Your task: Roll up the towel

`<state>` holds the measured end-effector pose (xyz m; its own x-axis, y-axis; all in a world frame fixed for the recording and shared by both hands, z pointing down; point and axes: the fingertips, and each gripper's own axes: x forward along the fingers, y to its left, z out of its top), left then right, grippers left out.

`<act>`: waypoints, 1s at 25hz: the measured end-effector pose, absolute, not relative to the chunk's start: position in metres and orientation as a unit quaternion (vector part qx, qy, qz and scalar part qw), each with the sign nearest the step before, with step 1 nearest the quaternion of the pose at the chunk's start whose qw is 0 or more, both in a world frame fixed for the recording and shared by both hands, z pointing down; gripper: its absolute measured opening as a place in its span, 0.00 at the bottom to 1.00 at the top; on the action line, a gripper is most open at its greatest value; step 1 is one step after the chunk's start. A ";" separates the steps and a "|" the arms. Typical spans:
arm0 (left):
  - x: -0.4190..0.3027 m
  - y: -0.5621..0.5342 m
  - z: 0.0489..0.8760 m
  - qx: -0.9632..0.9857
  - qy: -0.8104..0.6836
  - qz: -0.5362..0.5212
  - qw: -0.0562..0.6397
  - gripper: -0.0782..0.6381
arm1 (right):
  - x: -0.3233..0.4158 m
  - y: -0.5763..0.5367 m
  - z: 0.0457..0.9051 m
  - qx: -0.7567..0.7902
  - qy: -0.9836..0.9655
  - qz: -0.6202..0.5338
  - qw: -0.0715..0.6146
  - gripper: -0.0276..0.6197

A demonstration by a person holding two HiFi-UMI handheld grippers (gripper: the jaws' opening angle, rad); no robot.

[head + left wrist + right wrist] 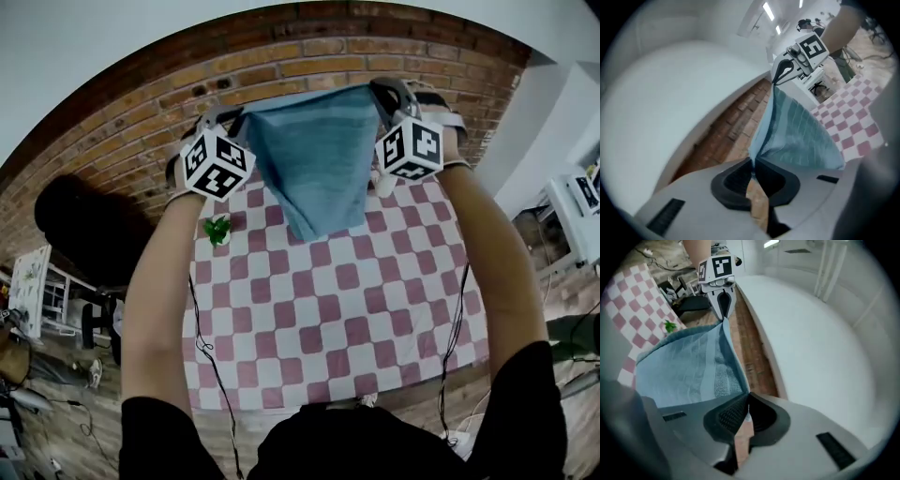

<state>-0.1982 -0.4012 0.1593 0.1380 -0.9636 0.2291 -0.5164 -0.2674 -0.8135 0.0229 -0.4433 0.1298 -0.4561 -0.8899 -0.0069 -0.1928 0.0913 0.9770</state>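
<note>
Left claw [752, 161] and right claw [746, 397] each clamp a towel [314, 159] corner, so it hangs spread above the bench [337, 309], probably for laying flat.

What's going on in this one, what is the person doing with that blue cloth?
A person holds a blue towel up in the air by two corners. One corner is pinched in the left gripper and the other in the right gripper. The towel hangs spread between them over the far end of the checked table, sagging to a point. No rolling is done yet. A small green thing lies on the table.
</note>
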 end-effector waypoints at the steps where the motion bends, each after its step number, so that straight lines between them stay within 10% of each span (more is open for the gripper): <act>1: -0.201 -0.411 0.115 -0.682 0.542 -0.370 0.323 0.15 | 0.021 -0.447 0.080 0.431 -0.640 -0.558 0.306 0.05; 10: -0.207 -0.367 -0.068 -0.654 0.522 -0.336 0.433 0.15 | 0.013 -0.391 -0.092 0.458 -0.573 -0.625 0.267 0.05; 25: -0.154 -0.130 0.278 -0.777 0.403 -0.395 0.279 0.15 | 0.060 -0.174 0.254 0.295 -0.778 -0.432 0.347 0.05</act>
